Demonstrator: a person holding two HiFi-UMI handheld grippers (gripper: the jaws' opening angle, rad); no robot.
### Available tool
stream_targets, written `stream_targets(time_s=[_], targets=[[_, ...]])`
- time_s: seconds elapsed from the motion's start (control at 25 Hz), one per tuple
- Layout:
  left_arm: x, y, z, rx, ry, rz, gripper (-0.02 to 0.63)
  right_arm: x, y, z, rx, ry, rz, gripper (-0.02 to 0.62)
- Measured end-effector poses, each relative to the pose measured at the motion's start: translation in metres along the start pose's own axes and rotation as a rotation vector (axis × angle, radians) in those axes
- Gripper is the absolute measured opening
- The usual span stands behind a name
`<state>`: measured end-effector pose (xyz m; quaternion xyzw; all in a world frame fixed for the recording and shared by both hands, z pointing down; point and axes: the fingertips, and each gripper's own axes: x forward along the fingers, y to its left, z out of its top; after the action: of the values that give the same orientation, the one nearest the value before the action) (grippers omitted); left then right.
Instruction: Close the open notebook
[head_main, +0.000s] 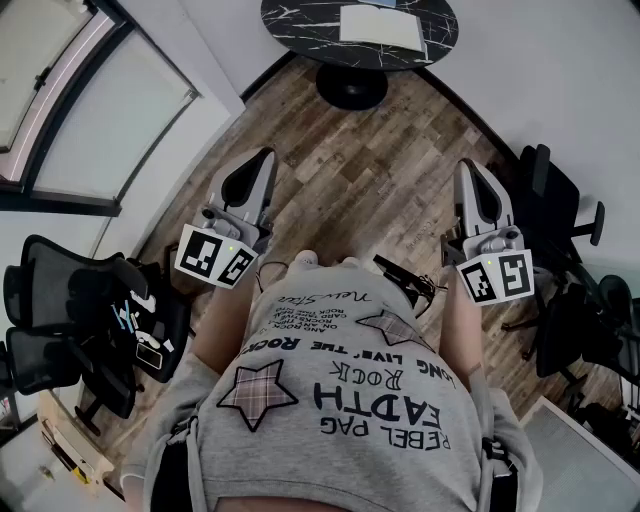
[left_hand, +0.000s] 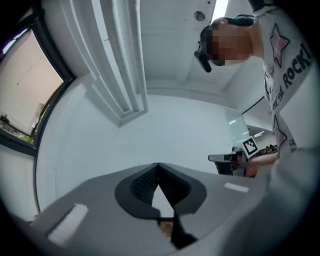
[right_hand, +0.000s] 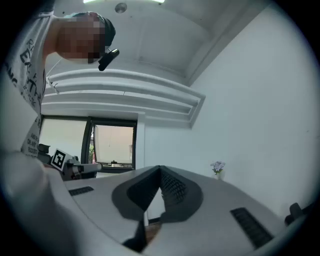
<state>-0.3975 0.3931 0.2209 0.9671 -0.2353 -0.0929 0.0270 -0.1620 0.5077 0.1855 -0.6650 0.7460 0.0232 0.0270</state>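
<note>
- Only the head view shows the notebook (head_main: 378, 27). It is a pale rectangle lying on the round, dark marbled tabletop (head_main: 300, 25) at the top edge of the frame, well apart from both claws. It is too small to tell whether it lies open.
- The same view shows the left claw (head_main: 268, 153) at centre left and the right claw (head_main: 464, 166) at centre right. Both are held out in front of the person's grey printed shirt (head_main: 340, 400), above the wooden floor (head_main: 370, 170), with their tips towards the tabletop.
- The left gripper view looks up at a white wall and ceiling. There the left claw (left_hand: 158, 166) has its jaws pressed together with nothing between them. At the right of that frame, the marker cube (left_hand: 249, 146) of the other claw shows beside the shirt.
- The right gripper view shows the right claw (right_hand: 160, 170) likewise closed tight and empty.
- Beyond the right claw are a window (right_hand: 112, 145) at centre left and a small bunch of flowers (right_hand: 217, 166) against the white wall at the right. The head view takes in neither of them.
- For moving, bare floor runs between the claws and the tabletop's black foot (head_main: 351, 85).
- Black chairs (head_main: 60, 290) crowd the lower left edge of the head view. More of them stand at the right edge, close beside the right claw.
</note>
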Motion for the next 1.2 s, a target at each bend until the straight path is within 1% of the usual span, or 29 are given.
stream_targets(time_s=[0.32, 0.52, 0.68, 0.76, 0.88, 1.04, 1.2], targets=[[0.003, -0.005, -0.002, 0.000, 0.011, 0.010, 0.009, -0.005, -0.003, -0.001, 0.001, 0.013, 0.009, 0.011], [0.011, -0.016, 0.002, 0.023, 0.006, 0.006, 0.009, -0.008, -0.010, -0.003, 0.017, 0.026, 0.018, 0.012], [0.022, -0.024, -0.001, 0.035, 0.013, 0.013, 0.009, -0.007, -0.026, -0.004, 0.074, 0.032, 0.015, 0.012], [0.027, -0.026, -0.003, 0.044, 0.017, 0.026, 0.009, -0.005, -0.035, -0.003, 0.075, 0.030, 0.020, 0.012], [0.035, -0.030, -0.007, 0.043, 0.024, 0.045, 0.009, 0.000, -0.044, -0.001, 0.079, 0.024, 0.059, 0.012], [0.049, -0.042, -0.005, 0.047, 0.029, 0.038, 0.009, 0.000, -0.055, 0.004, 0.062, 0.008, 0.079, 0.012], [0.066, -0.047, -0.002, 0.028, 0.021, 0.029, 0.009, 0.004, -0.066, 0.001, 0.082, 0.000, 0.085, 0.012]])
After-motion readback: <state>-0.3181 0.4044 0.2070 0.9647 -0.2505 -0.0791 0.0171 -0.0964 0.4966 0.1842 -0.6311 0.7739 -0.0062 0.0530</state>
